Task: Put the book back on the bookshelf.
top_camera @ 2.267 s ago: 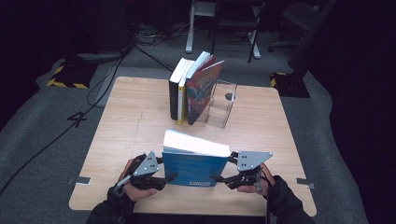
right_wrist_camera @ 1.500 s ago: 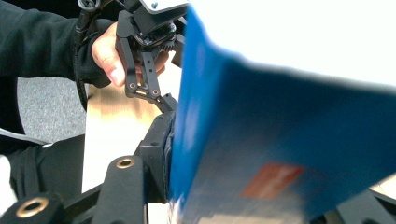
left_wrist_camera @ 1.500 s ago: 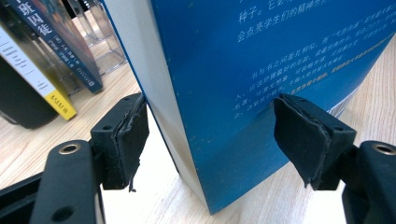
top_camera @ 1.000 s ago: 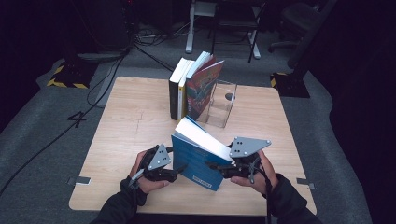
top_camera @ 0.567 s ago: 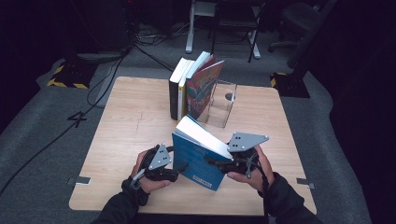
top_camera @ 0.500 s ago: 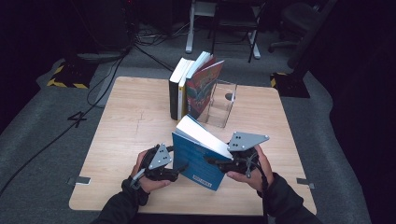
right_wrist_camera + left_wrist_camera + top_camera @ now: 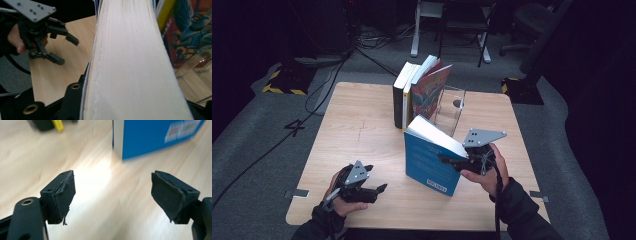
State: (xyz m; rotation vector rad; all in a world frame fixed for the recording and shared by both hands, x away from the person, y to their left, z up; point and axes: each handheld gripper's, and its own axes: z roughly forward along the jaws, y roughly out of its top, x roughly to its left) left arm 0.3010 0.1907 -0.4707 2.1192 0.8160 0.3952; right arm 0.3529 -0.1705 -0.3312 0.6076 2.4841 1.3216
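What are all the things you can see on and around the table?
Blue book: one, blue cover with white pages, upright near the table's middle, gripped by the right gripper.
Standing books: a few, black, yellow and red-blue covers, at the far side of the table.
Clear bookend: one, see-through, right of those books.
Table: one, light wood.
Chair: one, dark, far right on the floor.
Left gripper: one, black, open, holding nothing.
Right gripper: one, black, shut on the blue book.

Held book (image 7: 428,159) before book row (image 7: 419,90); left tongs (image 7: 381,188) apart, leftward.
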